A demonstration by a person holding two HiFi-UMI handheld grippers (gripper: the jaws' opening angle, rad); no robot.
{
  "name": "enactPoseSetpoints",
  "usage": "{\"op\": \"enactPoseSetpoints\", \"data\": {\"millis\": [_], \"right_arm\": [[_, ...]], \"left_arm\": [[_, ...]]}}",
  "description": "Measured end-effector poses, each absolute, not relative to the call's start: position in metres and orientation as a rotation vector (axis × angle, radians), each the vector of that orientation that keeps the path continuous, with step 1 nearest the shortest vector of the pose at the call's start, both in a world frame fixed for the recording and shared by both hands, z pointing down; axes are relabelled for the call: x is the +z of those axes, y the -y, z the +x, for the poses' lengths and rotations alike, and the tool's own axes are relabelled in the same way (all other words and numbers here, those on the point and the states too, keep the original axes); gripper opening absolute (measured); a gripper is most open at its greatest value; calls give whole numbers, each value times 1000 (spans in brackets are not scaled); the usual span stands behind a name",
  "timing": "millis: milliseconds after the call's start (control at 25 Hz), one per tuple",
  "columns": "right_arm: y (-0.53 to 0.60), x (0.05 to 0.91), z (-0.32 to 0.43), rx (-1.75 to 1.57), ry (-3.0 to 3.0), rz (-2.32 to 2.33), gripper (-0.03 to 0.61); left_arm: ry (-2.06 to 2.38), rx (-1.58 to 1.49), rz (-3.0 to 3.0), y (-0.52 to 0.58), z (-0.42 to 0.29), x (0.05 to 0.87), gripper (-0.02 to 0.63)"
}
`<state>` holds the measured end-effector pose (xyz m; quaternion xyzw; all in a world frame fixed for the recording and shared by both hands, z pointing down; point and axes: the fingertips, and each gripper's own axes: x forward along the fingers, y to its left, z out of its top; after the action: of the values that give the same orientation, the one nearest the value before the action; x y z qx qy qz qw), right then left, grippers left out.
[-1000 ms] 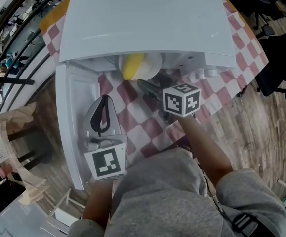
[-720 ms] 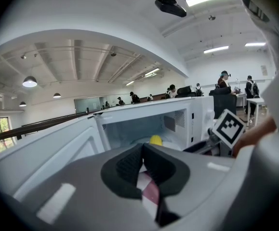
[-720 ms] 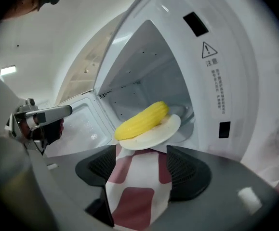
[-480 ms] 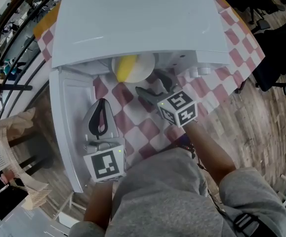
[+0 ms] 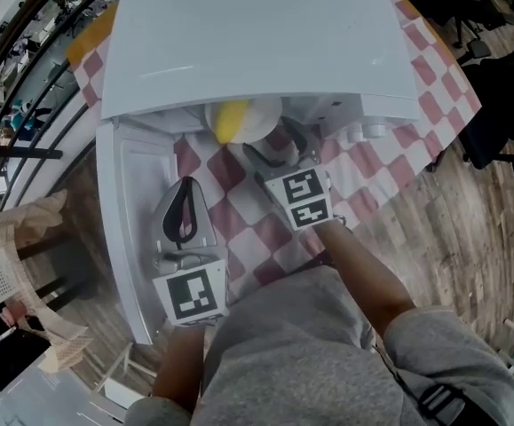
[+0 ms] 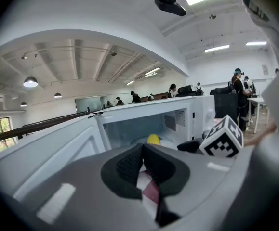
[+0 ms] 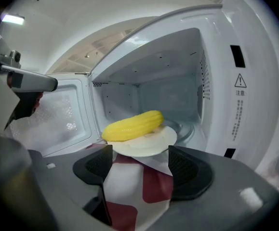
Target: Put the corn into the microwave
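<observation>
A yellow corn cob lies on a small white plate at the mouth of the open white microwave. From the head view the corn and plate peek out under the microwave's top. My right gripper sits just in front of the plate, its jaws opening, with only checkered cloth showing between them. In the head view the right gripper points into the opening. My left gripper rests beside the open door, shut on nothing. The corn shows beyond it.
The microwave stands on a red-and-white checkered cloth. Its door swings out to the left. Control knobs sit at the right of the opening. Wooden floor lies to the right, railings to the left. People stand far off.
The right gripper has rolled, so its marker cube shows a different face, and its jaws have spread wider in front of the plate. The left gripper has stayed put.
</observation>
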<state>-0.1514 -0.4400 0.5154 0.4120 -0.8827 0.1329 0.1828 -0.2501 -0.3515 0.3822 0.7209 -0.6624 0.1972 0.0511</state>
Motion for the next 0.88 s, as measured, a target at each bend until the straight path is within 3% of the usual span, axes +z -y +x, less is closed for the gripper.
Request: {"op": "enactPoseSetpoints", "data": {"millis": [320,400,520,800,880], "right_arm": [[449,515,-161,363,2446,1229,336],[455,516,-162,359,2418,1260,297],[466,515,-164,356,2389,1300,187],[485,515,-173,400,2379,1284,132],[487,513,-174,402,2399,1257,48]], "left_arm": [[2019,597,2174,351,-255,384,11],[2033,592,2187,353,-257,383,11],[2024,594,2176,353,-257,384,11],[2020,593,2141,352,-261,388,11],[2027,591,2140,351,-261,387,11]]}}
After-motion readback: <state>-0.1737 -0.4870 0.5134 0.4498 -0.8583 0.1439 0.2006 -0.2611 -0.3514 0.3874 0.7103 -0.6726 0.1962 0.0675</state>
